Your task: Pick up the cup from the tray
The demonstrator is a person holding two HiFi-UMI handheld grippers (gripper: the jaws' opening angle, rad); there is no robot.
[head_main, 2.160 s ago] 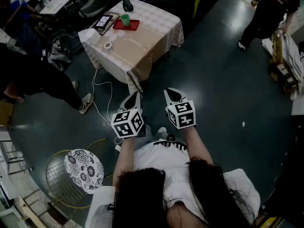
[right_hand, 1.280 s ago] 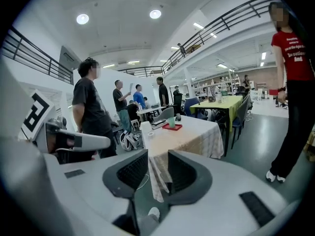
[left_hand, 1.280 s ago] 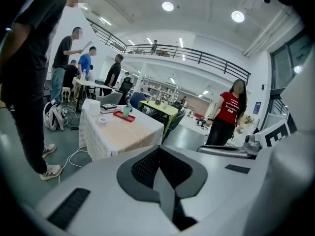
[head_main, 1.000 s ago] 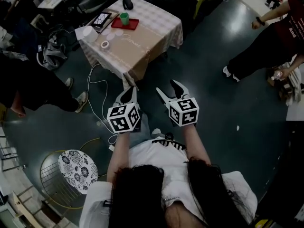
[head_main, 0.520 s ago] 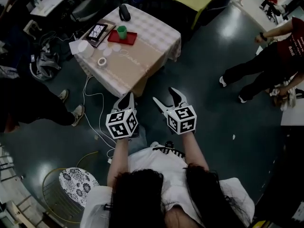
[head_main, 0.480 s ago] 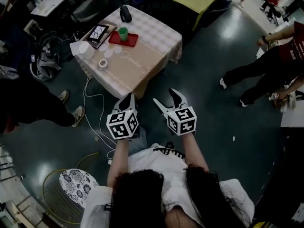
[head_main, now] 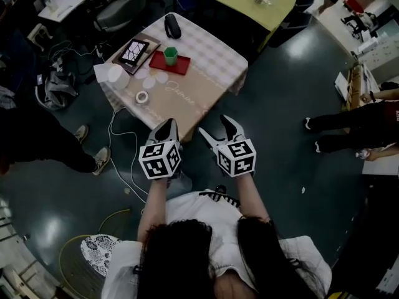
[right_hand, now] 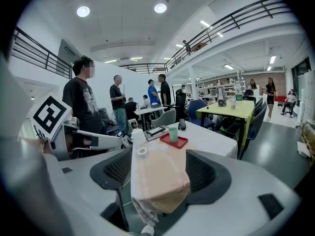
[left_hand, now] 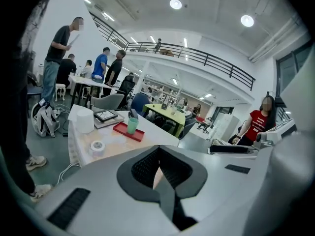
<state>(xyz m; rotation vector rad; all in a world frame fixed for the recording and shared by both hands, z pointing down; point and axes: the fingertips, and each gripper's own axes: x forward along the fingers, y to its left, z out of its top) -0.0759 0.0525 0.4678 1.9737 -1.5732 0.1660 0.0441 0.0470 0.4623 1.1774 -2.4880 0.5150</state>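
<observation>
The left gripper (head_main: 167, 127) hung near the table's (head_main: 212, 52) near corner with jaws pressed together, the green cup (head_main: 170, 56) stood on the red tray (head_main: 181, 68) by the far left edge (well apart from both), and the right gripper (head_main: 216, 126) had its jaws spread, empty.

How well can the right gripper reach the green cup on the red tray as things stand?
Probably not yet: the right gripper, open and empty, hangs by the table's near corner, the cup on its tray far across. Nothing blocks the path.
</observation>
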